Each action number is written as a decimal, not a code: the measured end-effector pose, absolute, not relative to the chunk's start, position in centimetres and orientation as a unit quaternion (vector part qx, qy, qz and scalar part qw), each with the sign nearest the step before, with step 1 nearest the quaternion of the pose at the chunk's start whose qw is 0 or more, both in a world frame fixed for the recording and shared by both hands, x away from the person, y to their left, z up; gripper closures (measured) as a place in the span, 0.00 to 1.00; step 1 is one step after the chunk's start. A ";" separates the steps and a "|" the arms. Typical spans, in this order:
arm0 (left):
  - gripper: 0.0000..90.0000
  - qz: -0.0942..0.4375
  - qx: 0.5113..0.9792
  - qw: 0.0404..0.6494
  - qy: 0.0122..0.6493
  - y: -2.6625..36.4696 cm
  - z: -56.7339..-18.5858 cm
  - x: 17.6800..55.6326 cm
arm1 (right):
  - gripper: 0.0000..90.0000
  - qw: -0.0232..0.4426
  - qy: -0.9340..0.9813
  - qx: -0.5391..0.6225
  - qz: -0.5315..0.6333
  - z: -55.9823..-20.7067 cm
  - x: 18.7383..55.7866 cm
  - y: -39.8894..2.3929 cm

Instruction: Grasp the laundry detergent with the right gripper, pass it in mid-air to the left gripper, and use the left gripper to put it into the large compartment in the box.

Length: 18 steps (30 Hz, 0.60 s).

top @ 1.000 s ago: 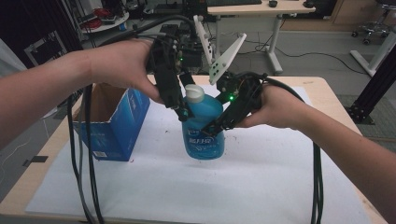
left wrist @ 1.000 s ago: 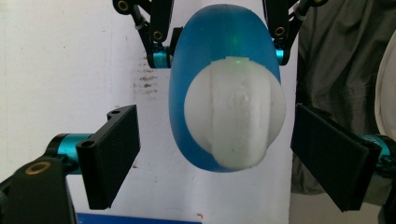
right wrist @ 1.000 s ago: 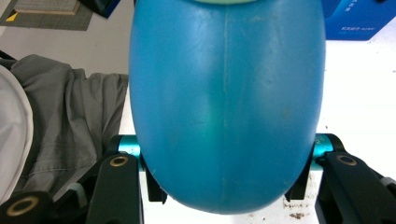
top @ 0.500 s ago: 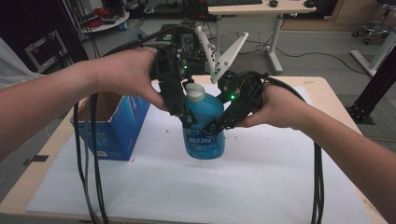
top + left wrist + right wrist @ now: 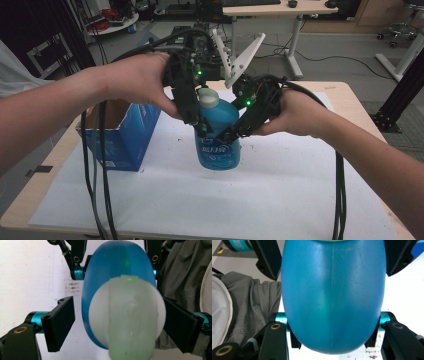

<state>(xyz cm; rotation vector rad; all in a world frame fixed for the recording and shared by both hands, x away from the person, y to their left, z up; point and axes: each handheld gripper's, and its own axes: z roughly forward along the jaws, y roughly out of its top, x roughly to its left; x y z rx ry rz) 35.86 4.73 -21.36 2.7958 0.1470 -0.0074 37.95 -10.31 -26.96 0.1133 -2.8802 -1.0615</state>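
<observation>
A blue bottle [image 5: 217, 145] with a white cap [image 5: 207, 98] stands mid-table on the white sheet [image 5: 280, 200]. My right gripper [image 5: 226, 136] comes in from the right and is shut on the bottle's body; in the right gripper view its pads press both sides of the blue body [image 5: 332, 297]. My left gripper [image 5: 205, 111] reaches down over the top and is open. In the left gripper view its jaws straddle the cap [image 5: 127, 320]: the left pad [image 5: 61, 322] stands clear of it, the right pad [image 5: 180, 326] is at its edge.
An open blue cardboard box [image 5: 125, 135] stands to the left of the bottle. Black cables [image 5: 97, 165] hang from both grippers over the table's front edge. Crumbs lie on the sheet near the bottle. Grey clothing [image 5: 252, 305] is behind the bottle.
The left hand has shifted slightly over the cap. The bottle and the right gripper have stayed where they were.
</observation>
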 end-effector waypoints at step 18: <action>0.24 -0.007 0.983 0.177 0.043 4.6 -21.4 36.0 | 0.52 0.049 -0.936 0.028 -0.347 -27.0 37.7 -10.4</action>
